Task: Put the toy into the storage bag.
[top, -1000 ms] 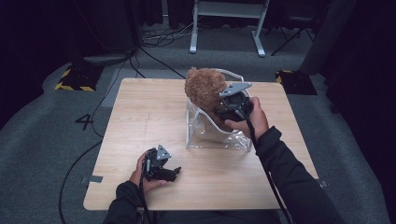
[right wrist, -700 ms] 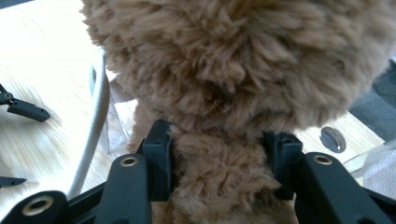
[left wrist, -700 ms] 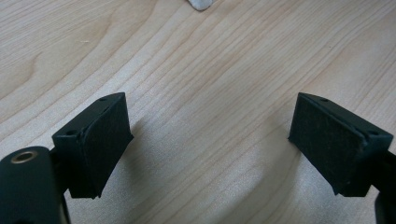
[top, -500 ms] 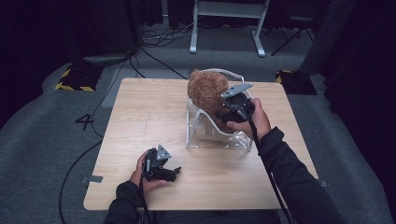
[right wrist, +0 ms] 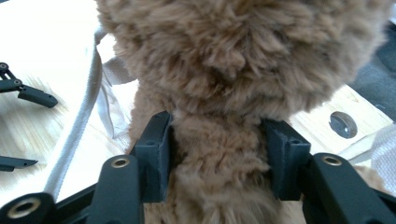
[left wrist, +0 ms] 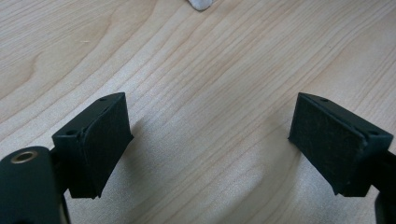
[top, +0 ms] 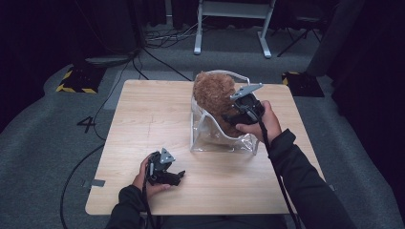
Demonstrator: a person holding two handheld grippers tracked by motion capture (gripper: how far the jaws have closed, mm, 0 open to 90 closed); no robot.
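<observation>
Left claw sits low on the near tabletop, jaws wide apart, nothing between them; the left gripper view gives bare wood grain. Idle, as I read it.

Further out, right claw is on the brown plush toy, one pad on each side of the narrow part under its fluffy head. Its jaws have just been opening, but in the right gripper view the fur bulges against both pads, so I call it a loosening clamp, not a release yet.

Toy stands half inside the clear plastic bag, which sits upright mid-tabletop; head pokes above the bag's white-edged rim.

Step in hand, my read: seating the toy in the bag and letting go. Next move calls for opening fully, then backing the right claw up and out without snagging fur or the rim. The light bag could tip or drag along. Left claw could pin the bag edge if it shifts.
</observation>
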